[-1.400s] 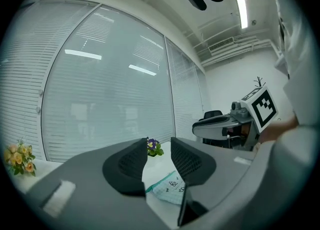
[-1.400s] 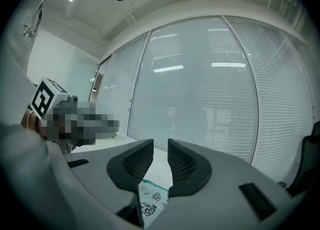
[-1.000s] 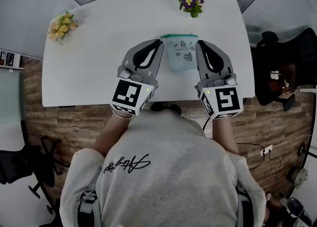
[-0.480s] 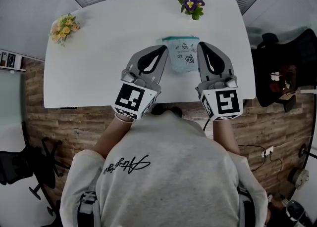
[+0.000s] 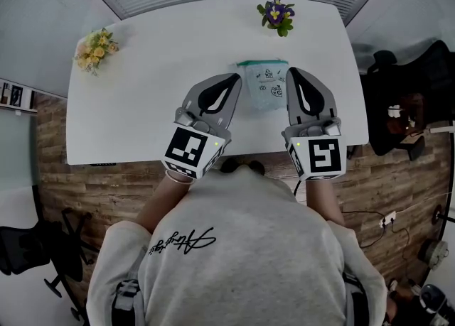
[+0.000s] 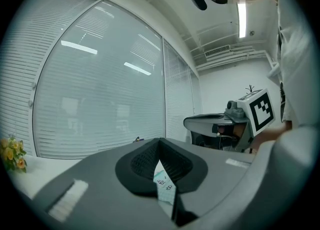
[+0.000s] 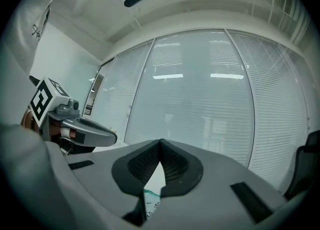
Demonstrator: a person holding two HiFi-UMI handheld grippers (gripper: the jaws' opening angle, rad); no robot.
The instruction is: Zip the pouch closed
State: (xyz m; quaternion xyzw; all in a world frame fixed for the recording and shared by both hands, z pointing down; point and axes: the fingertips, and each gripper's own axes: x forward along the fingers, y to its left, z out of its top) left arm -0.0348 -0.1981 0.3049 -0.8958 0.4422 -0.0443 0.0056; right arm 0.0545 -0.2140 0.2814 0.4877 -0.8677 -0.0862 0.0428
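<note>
This is an office or meeting room; a long white table [image 5: 142, 90] stands on a wood-plank floor [image 5: 106, 189], with black swivel chairs at its right end [image 5: 419, 90] and off its near left corner [image 5: 43, 246]; glass walls hung with closed slatted blinds [image 6: 100, 98] enclose it; a strip light [image 6: 242, 18] and an air vent [image 6: 217, 51] sit in the ceiling; small flower bunches, yellow [image 5: 94, 49] and purple [image 5: 277, 15], dress the table.
</note>
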